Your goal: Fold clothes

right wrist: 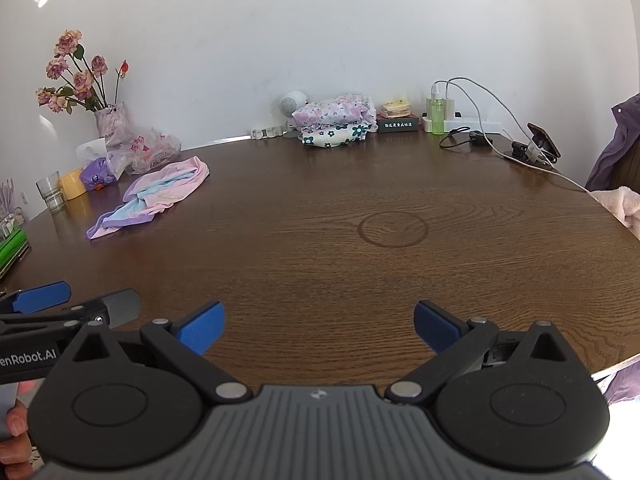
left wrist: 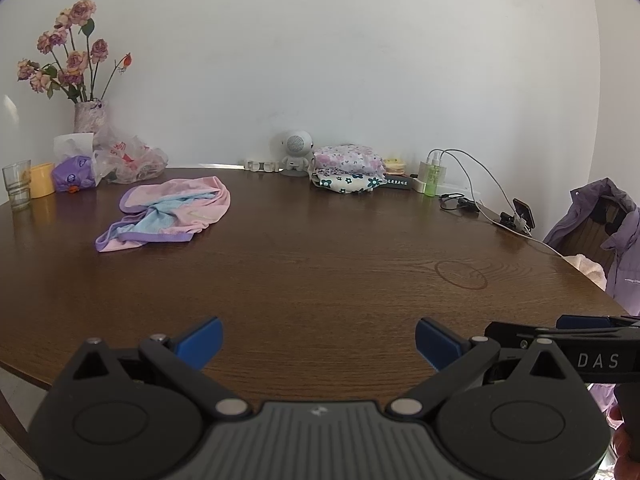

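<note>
A crumpled pink, light-blue and purple garment [left wrist: 168,212] lies on the far left of the round brown table [left wrist: 320,280]; it also shows in the right wrist view [right wrist: 156,196]. A stack of folded floral clothes [left wrist: 348,170] sits at the back by the wall, also seen in the right wrist view [right wrist: 338,120]. My left gripper [left wrist: 318,342] is open and empty over the table's near edge, far from the garment. My right gripper [right wrist: 318,326] is open and empty beside it, to its right. Each gripper shows at the edge of the other's view.
At the back left stand a vase of dried roses [left wrist: 90,114], a plastic bag [left wrist: 128,158], a tissue pack [left wrist: 74,172], a yellow cup [left wrist: 42,180] and a glass [left wrist: 18,184]. A small speaker [left wrist: 296,152], a power strip with cables [left wrist: 434,178] and a phone on a stand [left wrist: 520,214] are at the back right. A purple jacket hangs on a chair [left wrist: 608,232].
</note>
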Demonstrator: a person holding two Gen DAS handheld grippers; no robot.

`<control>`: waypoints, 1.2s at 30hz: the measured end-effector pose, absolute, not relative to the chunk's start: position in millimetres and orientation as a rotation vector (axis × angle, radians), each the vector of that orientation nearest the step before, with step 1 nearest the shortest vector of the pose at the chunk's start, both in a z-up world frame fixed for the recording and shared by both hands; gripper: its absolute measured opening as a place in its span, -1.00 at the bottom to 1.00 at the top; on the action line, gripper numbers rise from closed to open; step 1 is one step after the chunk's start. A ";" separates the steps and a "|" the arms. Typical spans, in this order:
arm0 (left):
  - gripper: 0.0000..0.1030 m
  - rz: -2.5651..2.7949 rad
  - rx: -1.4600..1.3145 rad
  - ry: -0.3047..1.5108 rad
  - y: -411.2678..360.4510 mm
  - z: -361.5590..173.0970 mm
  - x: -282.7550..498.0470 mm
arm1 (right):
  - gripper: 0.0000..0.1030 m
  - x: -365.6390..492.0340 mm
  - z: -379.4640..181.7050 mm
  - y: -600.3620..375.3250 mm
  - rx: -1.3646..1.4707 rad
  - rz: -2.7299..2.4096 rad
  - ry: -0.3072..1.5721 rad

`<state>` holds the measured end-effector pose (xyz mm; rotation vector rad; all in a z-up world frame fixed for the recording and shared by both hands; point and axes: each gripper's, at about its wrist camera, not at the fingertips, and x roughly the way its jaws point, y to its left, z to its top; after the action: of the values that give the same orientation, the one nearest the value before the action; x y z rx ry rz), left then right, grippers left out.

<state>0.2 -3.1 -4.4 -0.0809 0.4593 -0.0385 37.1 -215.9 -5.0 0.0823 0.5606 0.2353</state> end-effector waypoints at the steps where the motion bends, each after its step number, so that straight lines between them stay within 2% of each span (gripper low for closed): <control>1: 1.00 -0.038 -0.081 0.460 -3.0 -4.3 0.2 | 0.99 37.0 -5.1 -215.8 0.082 0.236 0.561; 36: 1.00 -0.040 -0.084 0.464 -2.1 -2.8 3.5 | 0.99 39.2 -4.2 -214.6 0.079 0.235 0.564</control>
<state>3.5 -2.1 -2.8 -0.0838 0.4635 -0.0395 39.2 -214.6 -4.2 0.0795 0.5637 0.2349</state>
